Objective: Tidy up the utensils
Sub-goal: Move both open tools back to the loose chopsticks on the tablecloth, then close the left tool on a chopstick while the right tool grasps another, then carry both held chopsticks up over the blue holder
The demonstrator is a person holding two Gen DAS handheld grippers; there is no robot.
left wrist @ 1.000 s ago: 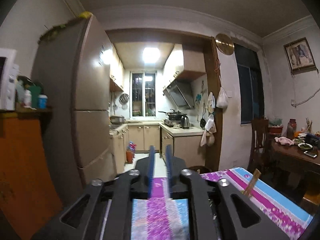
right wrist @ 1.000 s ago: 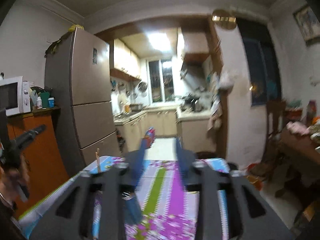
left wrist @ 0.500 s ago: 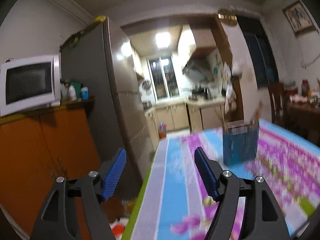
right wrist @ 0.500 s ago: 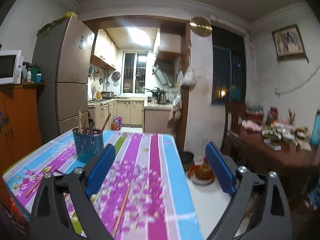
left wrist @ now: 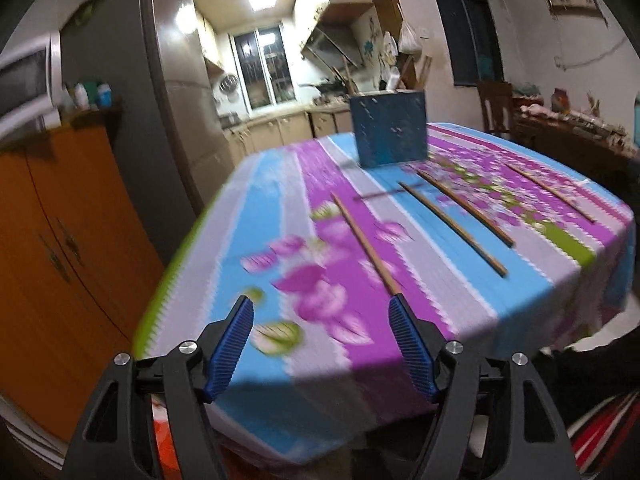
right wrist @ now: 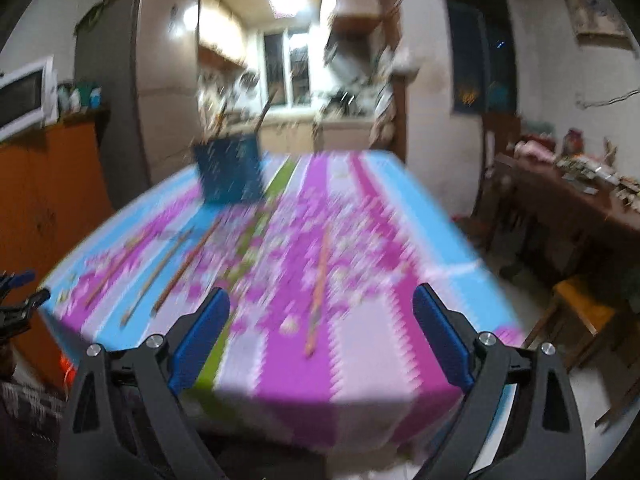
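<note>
A blue utensil holder [left wrist: 390,130] stands far back on the flowered tablecloth [left wrist: 280,208], with sticks poking out of it. Several wooden chopsticks lie loose in front of it; the nearest chopstick [left wrist: 366,246] ends just past my left gripper [left wrist: 319,304]. The left jaws are closing with nothing between them. In the blurred right wrist view the holder [right wrist: 230,172] is at the back left. One chopstick [right wrist: 318,292] lies ahead of my right gripper [right wrist: 321,292], which is wide open and empty above the table's near edge.
An orange cabinet [left wrist: 60,240] with a microwave [right wrist: 24,96] on it and a tall fridge [left wrist: 176,92] stand left of the table. A cluttered wooden side table [right wrist: 580,200] and a yellow stool [right wrist: 584,312] are on the right.
Both grippers went from nearly shut to wide apart and dropped toward the table's near edge. Both views tilted down from the kitchen onto the tabletop and chopsticks.
</note>
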